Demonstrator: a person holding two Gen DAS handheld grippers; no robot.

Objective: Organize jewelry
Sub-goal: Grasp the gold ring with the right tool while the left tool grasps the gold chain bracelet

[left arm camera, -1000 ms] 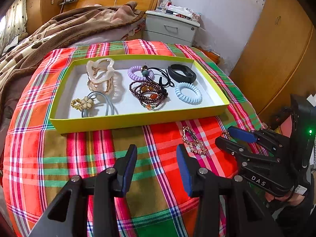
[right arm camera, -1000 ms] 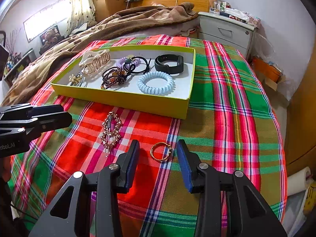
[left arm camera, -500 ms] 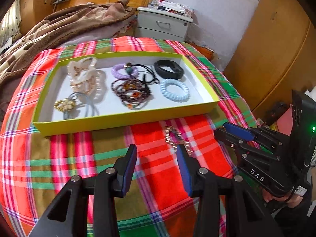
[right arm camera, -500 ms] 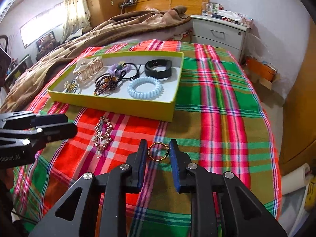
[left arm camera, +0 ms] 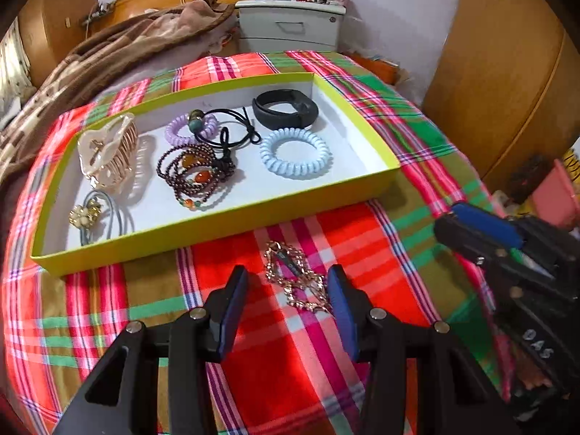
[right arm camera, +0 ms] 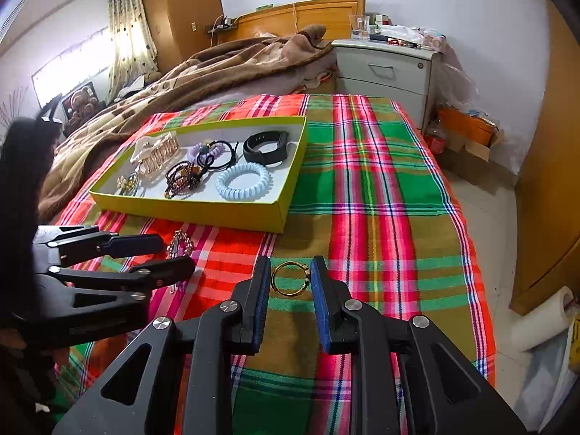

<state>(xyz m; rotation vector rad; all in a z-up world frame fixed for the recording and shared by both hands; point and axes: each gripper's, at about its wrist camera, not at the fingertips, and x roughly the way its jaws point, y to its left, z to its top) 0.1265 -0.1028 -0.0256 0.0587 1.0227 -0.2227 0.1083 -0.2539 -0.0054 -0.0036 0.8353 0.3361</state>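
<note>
A yellow-green tray [left arm camera: 388,177] [right arm camera: 286,214] on the plaid cloth holds hair ties, a claw clip, a beaded bracelet and a black band. A gold rhinestone hair clip [left arm camera: 295,279] [right arm camera: 180,245] lies on the cloth in front of the tray. My left gripper [left arm camera: 288,286] [right arm camera: 170,253] is open with its fingers on either side of the clip. A gold ring [right arm camera: 290,277] sits between the pads of my right gripper [right arm camera: 290,275], which is shut on it, just above the cloth. The right gripper also shows in the left wrist view [left arm camera: 471,232].
The plaid-covered table [right arm camera: 380,181] drops off at the right and front. A bed with a brown blanket [right arm camera: 217,69] lies behind it, and a grey nightstand [right arm camera: 384,69] stands at the back right. A wooden wardrobe [left arm camera: 500,72] is on the right.
My left gripper has moved forward and right until its fingers straddle the hair clip. My right gripper has closed onto the ring and lifted it slightly.
</note>
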